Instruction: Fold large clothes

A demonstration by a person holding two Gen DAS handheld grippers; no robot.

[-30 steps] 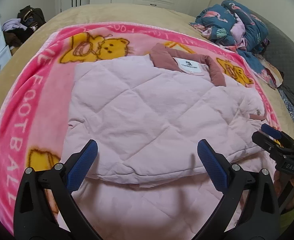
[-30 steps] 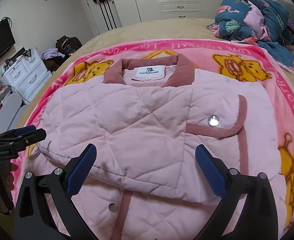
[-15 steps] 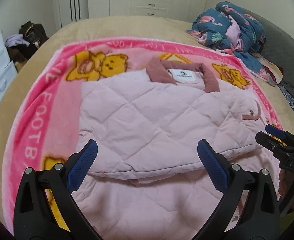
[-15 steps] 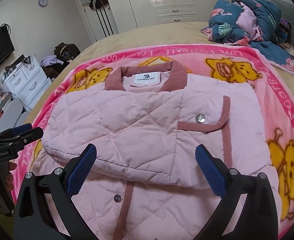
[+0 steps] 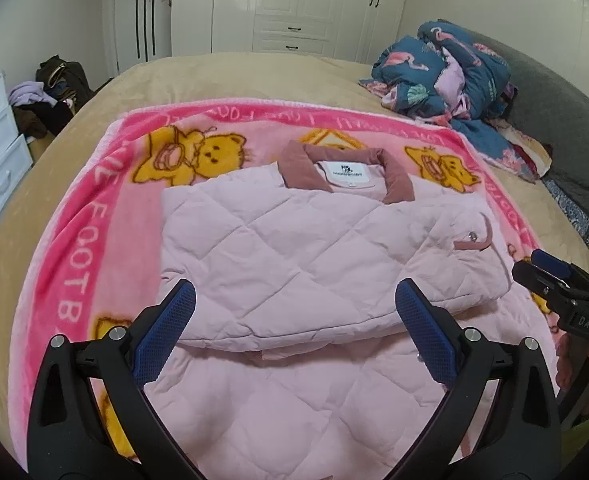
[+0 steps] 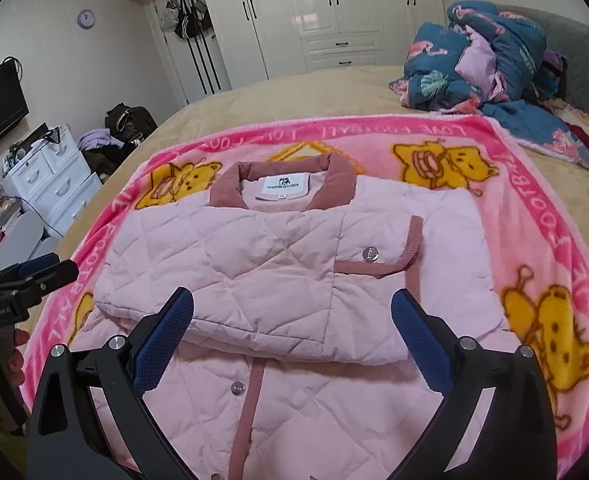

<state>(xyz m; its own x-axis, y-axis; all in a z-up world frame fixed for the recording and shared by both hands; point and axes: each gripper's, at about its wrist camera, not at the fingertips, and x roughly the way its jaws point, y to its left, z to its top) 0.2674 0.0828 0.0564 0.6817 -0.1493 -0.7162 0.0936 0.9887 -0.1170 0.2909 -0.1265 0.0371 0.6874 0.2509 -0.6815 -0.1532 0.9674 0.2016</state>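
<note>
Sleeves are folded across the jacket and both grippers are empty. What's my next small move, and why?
Probably lower both open grippers, left and right, to the jacket's near hem: its bottom half still lies flat, unfolded, below the folded sleeves.

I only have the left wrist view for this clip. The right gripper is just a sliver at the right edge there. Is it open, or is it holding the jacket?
Observer: Open. In the right wrist view the right gripper has its fingers wide apart over the jacket, with nothing between them.
Operator: What is on the jacket's lower layer, nearest the cameras?
Observer: A dark pink strip runs down it, with a metal snap beside it.
Operator: Anything on the far left wall?
Observer: A round clock hangs there.
</note>
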